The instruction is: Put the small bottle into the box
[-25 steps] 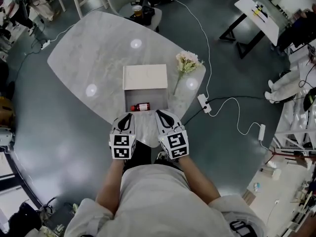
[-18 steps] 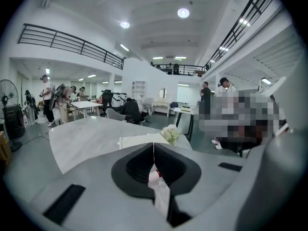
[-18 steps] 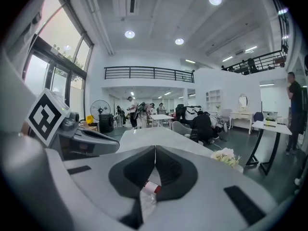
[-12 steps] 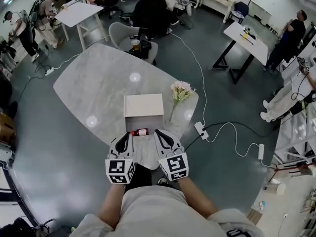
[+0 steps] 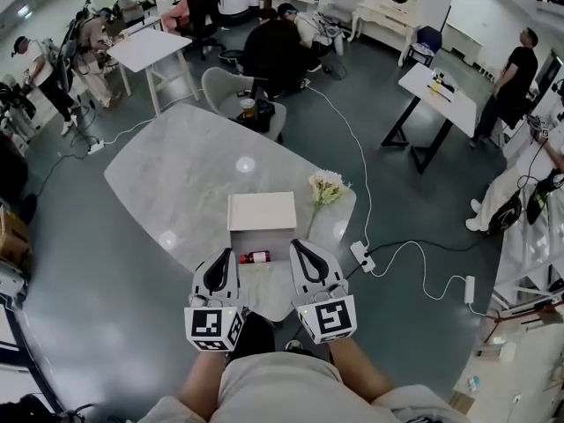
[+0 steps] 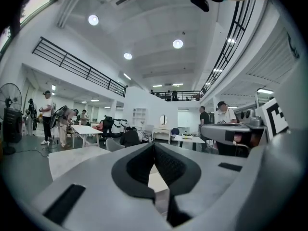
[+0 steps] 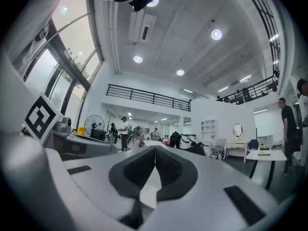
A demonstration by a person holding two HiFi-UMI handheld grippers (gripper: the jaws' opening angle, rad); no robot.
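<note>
The small bottle [image 5: 256, 256], red with a dark cap, lies on its side at the near end of the open white box [image 5: 262, 211] on the marble table [image 5: 176, 174]. Whether it rests inside the box or just at its edge is unclear from here. My left gripper [image 5: 225, 256] hangs just left of the bottle and my right gripper [image 5: 298, 247] just right of it, both held above the table's near edge. Each is shut with nothing in it. In both gripper views the jaws, left gripper [image 6: 154, 148] and right gripper [image 7: 155, 150], are pressed together and tilted up towards the ceiling.
A bunch of pale flowers [image 5: 326, 188] lies right of the box. On the floor to the right are a power strip [image 5: 362, 256] and a white cable. A chair [image 5: 231, 91] with a cup stands behind the table. People and other tables fill the far room.
The head view has lifted, so more of the room shows and the table sits lower in the picture. Both grippers stay shut and now stand a little wider apart, level with the bottle.
</note>
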